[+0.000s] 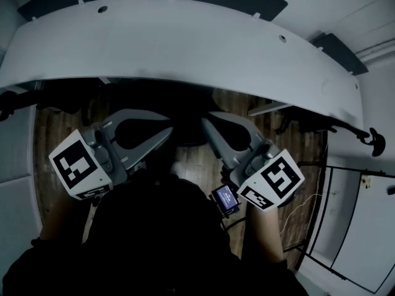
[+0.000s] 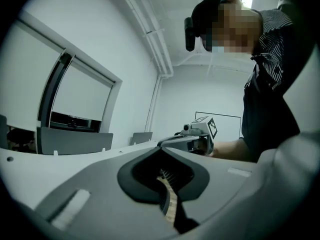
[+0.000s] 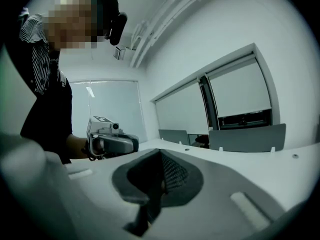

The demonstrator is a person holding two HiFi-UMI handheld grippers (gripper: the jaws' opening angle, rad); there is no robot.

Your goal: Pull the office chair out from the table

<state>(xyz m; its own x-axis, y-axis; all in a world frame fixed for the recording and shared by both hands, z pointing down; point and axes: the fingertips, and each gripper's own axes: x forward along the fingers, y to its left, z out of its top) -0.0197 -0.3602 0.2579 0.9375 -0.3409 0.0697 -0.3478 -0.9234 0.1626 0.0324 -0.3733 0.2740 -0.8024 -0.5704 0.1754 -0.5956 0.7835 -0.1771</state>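
The office chair (image 1: pixel 187 134) is a dark shape under the edge of the curved white table (image 1: pixel 185 48); little of it can be made out. My left gripper (image 1: pixel 171 128) and right gripper (image 1: pixel 203 121) point level at each other across the top of the chair's back. Both are shut, and black mesh (image 3: pixel 175 171) of the back shows between the right jaws. In the left gripper view the mesh (image 2: pixel 167 175) and a strip of wood floor show behind its jaws (image 2: pixel 161 149), with the right gripper (image 2: pixel 197 134) just beyond. The right gripper view shows the left gripper (image 3: pixel 110 141) beyond its own jaws (image 3: pixel 160 151).
The wood floor (image 1: pixel 62 128) lies under the table. Grey divider panels (image 3: pixel 247 136) stand along the table's far side. Dark legs of other furniture (image 1: pixel 296 125) stand at the right, next to a white partition (image 1: pixel 364 227). A small lit screen (image 1: pixel 226 197) sits by my right wrist.
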